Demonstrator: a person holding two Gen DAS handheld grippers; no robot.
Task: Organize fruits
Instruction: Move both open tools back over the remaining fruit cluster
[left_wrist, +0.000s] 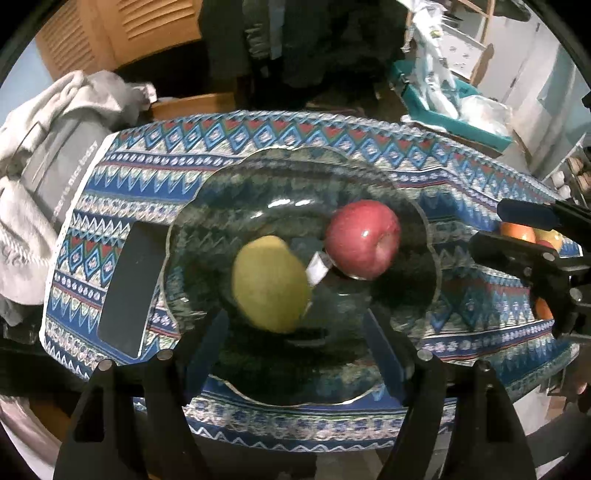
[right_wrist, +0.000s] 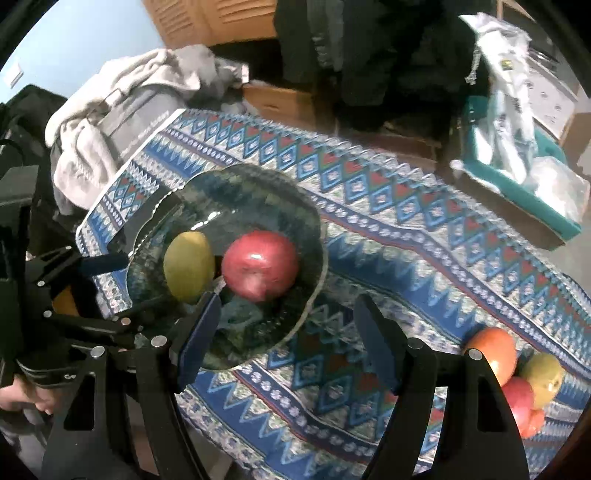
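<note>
A clear glass bowl with a wavy rim stands on the patterned cloth. In it lie a yellow-green fruit and a red apple, also seen in the right wrist view as the yellow-green fruit and the red apple. My left gripper is open and empty just above the bowl's near side. My right gripper is open and empty over the bowl's near right rim. Several loose fruits, an orange one, a yellow one and a red one, lie on the cloth at the right.
A dark phone-like slab lies left of the bowl. A grey bag with a light garment sits at the table's left end. A teal box with plastic wrapping stands beyond the far right edge. The blue patterned cloth covers the table.
</note>
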